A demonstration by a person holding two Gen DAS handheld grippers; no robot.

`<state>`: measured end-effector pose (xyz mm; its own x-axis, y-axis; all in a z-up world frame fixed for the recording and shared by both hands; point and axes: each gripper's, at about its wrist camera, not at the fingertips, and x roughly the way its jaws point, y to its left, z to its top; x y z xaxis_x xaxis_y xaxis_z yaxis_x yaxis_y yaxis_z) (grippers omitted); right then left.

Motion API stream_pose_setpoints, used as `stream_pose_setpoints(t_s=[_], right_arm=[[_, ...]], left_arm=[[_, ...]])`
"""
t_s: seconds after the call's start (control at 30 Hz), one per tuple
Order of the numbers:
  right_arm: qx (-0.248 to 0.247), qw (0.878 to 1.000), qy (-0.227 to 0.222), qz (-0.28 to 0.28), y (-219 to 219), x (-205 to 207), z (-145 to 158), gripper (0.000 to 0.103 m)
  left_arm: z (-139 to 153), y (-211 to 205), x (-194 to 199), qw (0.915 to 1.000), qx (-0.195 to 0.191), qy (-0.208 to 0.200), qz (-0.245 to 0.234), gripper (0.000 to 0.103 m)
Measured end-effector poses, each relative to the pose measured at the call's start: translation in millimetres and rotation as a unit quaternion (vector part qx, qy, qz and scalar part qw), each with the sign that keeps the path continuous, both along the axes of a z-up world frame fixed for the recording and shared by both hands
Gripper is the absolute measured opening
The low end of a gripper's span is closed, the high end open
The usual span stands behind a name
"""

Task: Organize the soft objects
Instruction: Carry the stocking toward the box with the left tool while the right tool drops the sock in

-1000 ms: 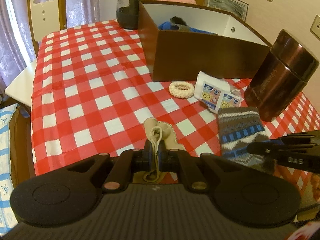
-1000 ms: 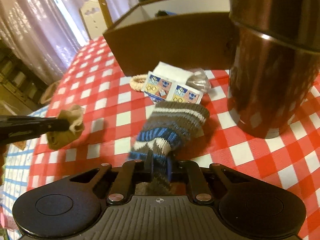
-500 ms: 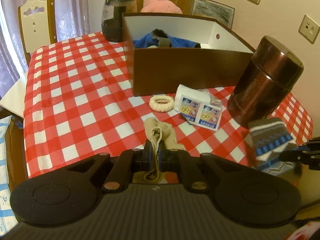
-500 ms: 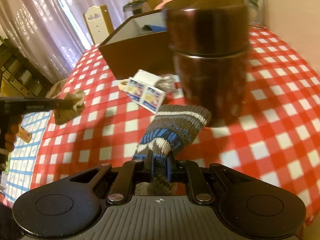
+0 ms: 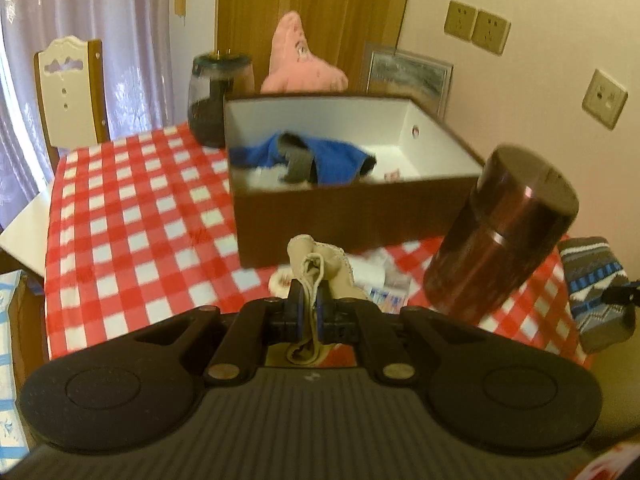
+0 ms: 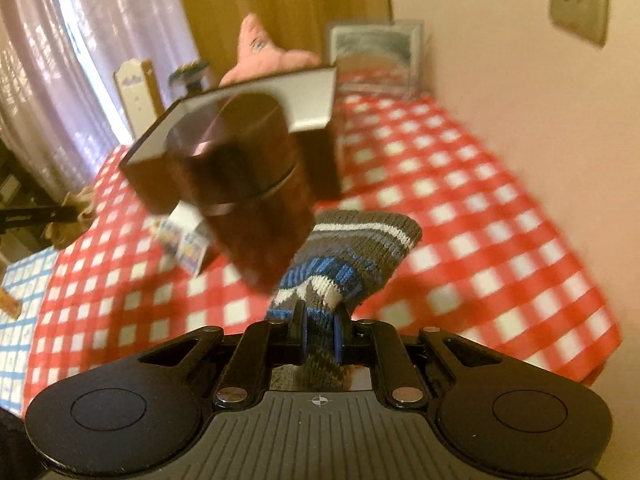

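Observation:
My left gripper [image 5: 307, 300] is shut on a beige sock [image 5: 320, 264] and holds it in the air in front of the brown box [image 5: 352, 216]. The box is white inside and holds a blue and grey garment [image 5: 316, 156]. My right gripper [image 6: 319, 328] is shut on a grey, blue and white knitted sock [image 6: 352, 252], lifted above the table right of the brown canister [image 6: 248, 184]. The knitted sock also shows at the right edge of the left wrist view [image 5: 592, 280], and the beige sock at the left of the right wrist view [image 6: 76, 208].
The table has a red and white checked cloth [image 5: 132, 224]. A brown canister [image 5: 508, 236] stands right of the box; a tissue pack [image 5: 384, 280] lies by it. A dark glass jar [image 5: 218, 96], a pink plush [image 5: 300, 60] and a chair [image 5: 68, 92] are behind.
Both grippers have risen and moved toward the box with their socks. The knitted sock has left the table. The inside of the box has come into view.

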<state>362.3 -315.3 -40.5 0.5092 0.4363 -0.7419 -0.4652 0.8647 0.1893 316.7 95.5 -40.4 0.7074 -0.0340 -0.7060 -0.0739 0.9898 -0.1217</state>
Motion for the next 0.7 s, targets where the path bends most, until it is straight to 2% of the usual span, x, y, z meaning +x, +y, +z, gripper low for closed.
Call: stream_pose_setpoints(t_s=[0.13,0.27,0.5,0.7], right_arm=[[0.014,0.999,-0.034,-0.005,-15,29,22,0.012],[0.021,0.997,-0.071,0.013,-13,61,42,0.012],[0.036,0.989,-0.127,0.073,19,120,64,0.012],[0.055,0.981,-0.138,0.123,54,171,64,0.012]], left_arm=[[16,-1,15,0.9997,0.000,-0.022,0.007,0.005],[33,-4,36,0.9989,0.009,-0.045,0.014,0.005],[54,-9,75,0.9972,0.013,-0.070,0.022,0.005],[58,-17,120,0.9971,0.006,-0.073,0.020,0.005]])
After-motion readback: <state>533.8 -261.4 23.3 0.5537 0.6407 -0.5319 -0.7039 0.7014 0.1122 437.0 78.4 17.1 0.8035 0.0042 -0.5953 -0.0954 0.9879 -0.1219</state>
